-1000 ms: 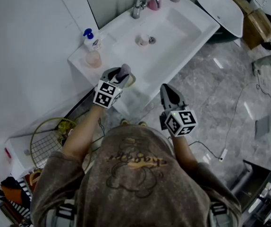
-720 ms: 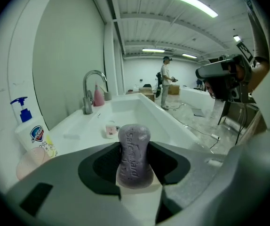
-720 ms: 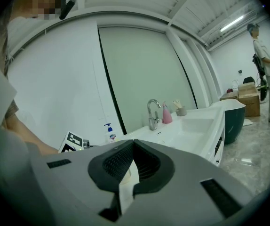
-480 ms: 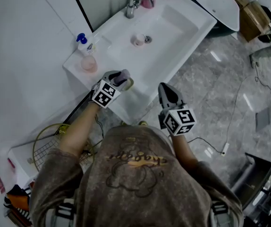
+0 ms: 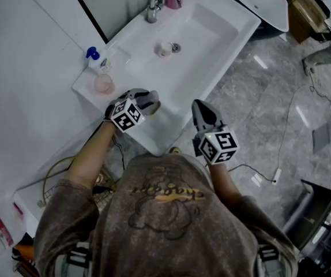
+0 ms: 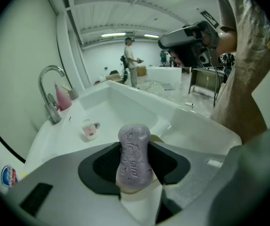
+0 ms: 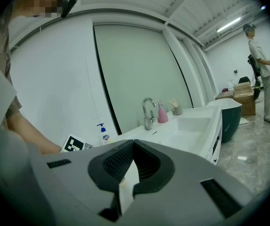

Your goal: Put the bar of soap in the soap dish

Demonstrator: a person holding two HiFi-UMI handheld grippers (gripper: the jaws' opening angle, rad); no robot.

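While the left tongs [image 6: 135, 146] clamp the soap bar [image 6: 134, 161], the right tongs [image 7: 133, 143] sit closed.

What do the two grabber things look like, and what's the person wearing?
Both the left gripper and right gripper are grey plastic with dark ribbed pads inside. Each carries a white cube with black square markers. The person wears a brownish short-sleeved shirt with an orange print.

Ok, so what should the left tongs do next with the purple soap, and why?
Probably lower it a little, then open. The left tongs grip the purple soap upright over the sink's front rim, and a cream edge, likely the dish, peeks out right beneath it.
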